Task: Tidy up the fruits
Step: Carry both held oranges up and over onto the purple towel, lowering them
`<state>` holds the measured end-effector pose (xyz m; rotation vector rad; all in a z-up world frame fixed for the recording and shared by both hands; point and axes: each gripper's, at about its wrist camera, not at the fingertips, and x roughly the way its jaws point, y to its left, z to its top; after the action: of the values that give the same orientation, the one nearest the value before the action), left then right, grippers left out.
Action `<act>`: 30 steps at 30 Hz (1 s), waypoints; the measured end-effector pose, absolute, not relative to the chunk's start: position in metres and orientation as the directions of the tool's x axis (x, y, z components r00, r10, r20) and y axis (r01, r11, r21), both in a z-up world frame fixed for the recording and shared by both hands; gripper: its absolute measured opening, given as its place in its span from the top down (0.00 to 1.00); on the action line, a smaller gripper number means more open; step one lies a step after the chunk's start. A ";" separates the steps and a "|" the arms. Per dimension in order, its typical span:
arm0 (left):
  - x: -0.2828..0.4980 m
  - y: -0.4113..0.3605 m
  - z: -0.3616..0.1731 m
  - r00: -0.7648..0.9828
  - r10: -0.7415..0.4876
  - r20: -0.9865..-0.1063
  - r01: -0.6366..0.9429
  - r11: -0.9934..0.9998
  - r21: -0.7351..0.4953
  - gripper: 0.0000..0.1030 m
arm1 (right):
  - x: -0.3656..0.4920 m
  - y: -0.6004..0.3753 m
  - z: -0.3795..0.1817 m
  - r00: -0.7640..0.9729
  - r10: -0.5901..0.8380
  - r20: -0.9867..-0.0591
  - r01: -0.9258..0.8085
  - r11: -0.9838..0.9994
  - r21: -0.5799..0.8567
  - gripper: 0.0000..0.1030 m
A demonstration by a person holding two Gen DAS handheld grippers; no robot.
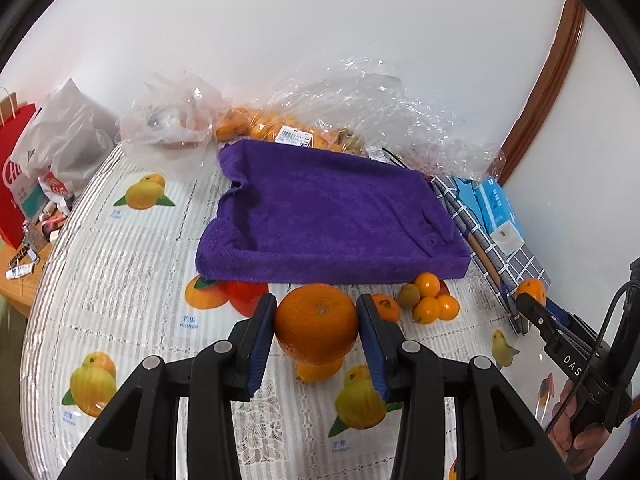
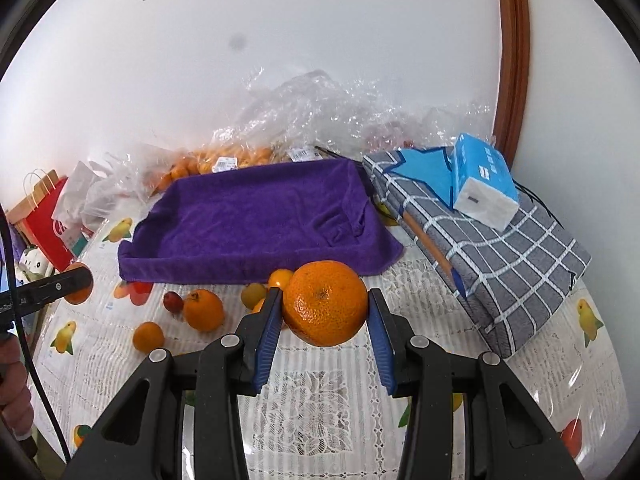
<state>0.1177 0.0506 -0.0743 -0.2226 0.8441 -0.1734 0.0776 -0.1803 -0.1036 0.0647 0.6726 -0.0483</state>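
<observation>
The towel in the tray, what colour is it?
Purple. The towel shows best in the right wrist view.

Black tongs (image 1: 316, 322); blue pads (image 1: 262, 344)

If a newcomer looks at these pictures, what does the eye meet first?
First, an orange gripped in the left gripper and another orange in the right gripper, both above the table. Behind them lies a purple towel over a tray, with small loose fruits at its front edge.
</observation>
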 end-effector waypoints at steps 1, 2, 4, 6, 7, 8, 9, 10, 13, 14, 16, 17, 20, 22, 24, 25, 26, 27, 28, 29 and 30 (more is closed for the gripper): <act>0.120 0.050 -0.073 0.652 -0.240 -0.719 0.064 0.963 -0.262 0.62 | 0.080 -0.180 -0.102 0.782 -0.026 -0.622 0.066 0.997 0.041 0.59; 0.122 0.049 -0.072 0.652 -0.241 -0.719 0.067 0.963 -0.262 0.62 | 0.082 -0.179 -0.100 0.784 -0.026 -0.620 0.065 0.997 0.040 0.59; 0.129 0.047 -0.070 0.651 -0.239 -0.721 0.071 0.964 -0.255 0.62 | 0.087 -0.180 -0.097 0.786 -0.023 -0.617 0.063 0.997 0.042 0.59; 0.136 0.046 -0.067 0.653 -0.238 -0.719 0.075 0.965 -0.251 0.62 | 0.094 -0.180 -0.094 0.788 -0.019 -0.616 0.061 0.997 0.047 0.59; 0.141 0.045 -0.065 0.654 -0.238 -0.718 0.078 0.965 -0.249 0.62 | 0.099 -0.179 -0.093 0.789 -0.017 -0.615 0.059 0.997 0.048 0.59; 0.144 0.045 -0.064 0.655 -0.236 -0.718 0.079 0.966 -0.246 0.62 | 0.102 -0.179 -0.092 0.789 -0.016 -0.614 0.058 0.997 0.047 0.59; 0.149 0.045 -0.063 0.657 -0.232 -0.718 0.079 0.967 -0.240 0.62 | 0.108 -0.179 -0.091 0.790 -0.017 -0.613 0.057 0.997 0.046 0.59; 0.155 0.045 -0.063 0.657 -0.229 -0.718 0.078 0.968 -0.237 0.62 | 0.113 -0.180 -0.090 0.791 -0.016 -0.612 0.057 0.997 0.047 0.59; 0.172 0.046 -0.062 0.660 -0.221 -0.718 0.070 0.970 -0.234 0.62 | 0.133 -0.180 -0.089 0.792 -0.011 -0.611 0.053 0.997 0.051 0.59; 0.179 0.047 -0.062 0.661 -0.216 -0.719 0.066 0.971 -0.231 0.62 | 0.138 -0.180 -0.089 0.793 -0.012 -0.610 0.053 0.997 0.050 0.59; 0.194 0.048 -0.063 0.658 -0.215 -0.721 0.067 0.971 -0.228 0.62 | 0.152 -0.181 -0.088 0.794 -0.014 -0.607 0.054 0.997 0.047 0.59; 0.201 0.048 -0.063 0.659 -0.214 -0.721 0.067 0.972 -0.227 0.62 | 0.159 -0.182 -0.088 0.795 -0.016 -0.607 0.055 0.997 0.047 0.59; 0.224 0.045 -0.066 0.656 -0.207 -0.726 0.071 0.974 -0.214 0.62 | 0.181 -0.183 -0.090 0.794 -0.022 -0.607 0.059 0.997 0.042 0.59; 0.240 0.042 -0.069 0.654 -0.205 -0.729 0.079 0.976 -0.203 0.62 | 0.197 -0.183 -0.093 0.793 -0.026 -0.608 0.060 0.998 0.035 0.59; 0.254 0.039 -0.073 0.650 -0.206 -0.731 0.085 0.976 -0.200 0.62 | 0.211 -0.183 -0.096 0.790 -0.028 -0.612 0.057 0.998 0.028 0.59; 0.260 0.038 -0.076 0.647 -0.208 -0.734 0.086 0.976 -0.201 0.62 | 0.219 -0.182 -0.098 0.787 -0.030 -0.616 0.056 0.998 0.023 0.59; 0.267 0.037 -0.079 0.642 -0.210 -0.737 0.086 0.975 -0.203 0.62 | 0.227 -0.182 -0.101 0.784 -0.031 -0.620 0.055 0.998 0.019 0.59; 0.274 0.036 -0.082 0.636 -0.212 -0.741 0.086 0.975 -0.206 0.62 | 0.233 -0.182 -0.104 0.781 -0.031 -0.624 0.053 0.998 0.017 0.59; 0.281 0.035 -0.086 0.630 -0.214 -0.746 0.085 0.974 -0.208 0.62 | 0.241 -0.182 -0.107 0.776 -0.029 -0.630 0.049 0.999 0.014 0.59; 0.288 0.034 -0.090 0.625 -0.215 -0.751 0.086 0.974 -0.208 0.62 | 0.247 -0.181 -0.110 0.772 -0.030 -0.635 0.046 0.999 0.010 0.59; 0.292 0.034 -0.093 0.620 -0.215 -0.754 0.087 0.975 -0.207 0.62 | 0.253 -0.181 -0.115 0.767 -0.031 -0.640 0.044 0.999 0.004 0.59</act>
<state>0.2921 0.0338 -0.0935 -0.1555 0.8854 -0.1742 0.2533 -0.1810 -0.1145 0.0191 0.6950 -0.0409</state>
